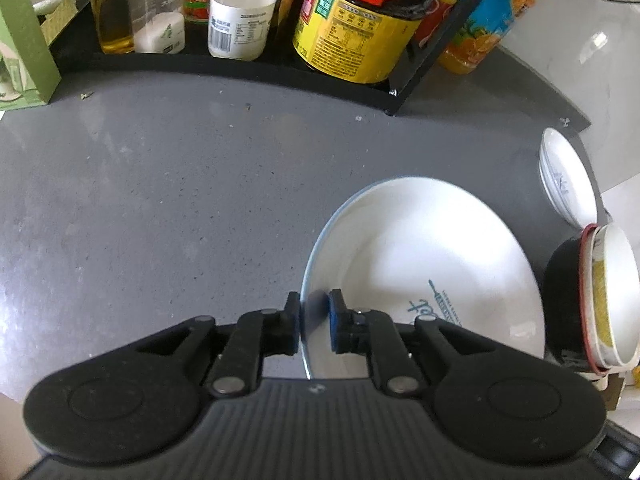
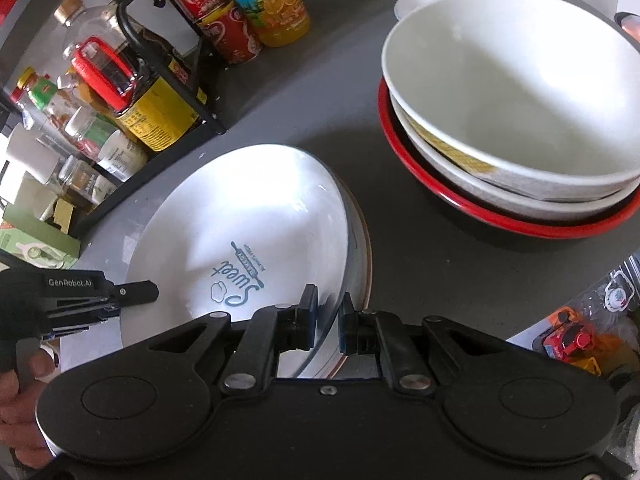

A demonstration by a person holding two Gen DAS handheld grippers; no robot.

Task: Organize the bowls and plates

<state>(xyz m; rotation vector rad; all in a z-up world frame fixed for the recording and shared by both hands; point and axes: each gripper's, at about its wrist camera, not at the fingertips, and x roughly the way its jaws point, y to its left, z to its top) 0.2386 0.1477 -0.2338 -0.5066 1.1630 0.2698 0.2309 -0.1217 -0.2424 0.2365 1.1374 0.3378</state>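
A white plate [image 1: 420, 248] printed "Sweet" lies on the grey counter [image 1: 160, 200]. Its right side rests on a brown-rimmed plate [image 2: 366, 248]. My left gripper [image 1: 316, 322] straddles the plate's left rim; the outer pad is against the rim, the blue inner pad [image 1: 338, 320] stands a little off it. From the right wrist, a left gripper finger [image 2: 136, 292] reaches over that rim. My right gripper [image 2: 328, 320] is shut on the white plate [image 2: 240, 216] at its near right rim. A stack of bowls [image 2: 520, 92] sits in a red-rimmed one [image 2: 480, 216].
A black rack [image 1: 240, 64] of bottles and jars lines the back, with an orange drink bottle [image 1: 480, 28] beside it and a green box [image 1: 20, 40] far left. A small patterned dish [image 1: 564, 176] sits behind the bowl stack [image 1: 608, 296]. Packets [image 2: 580, 332] lie at the right.
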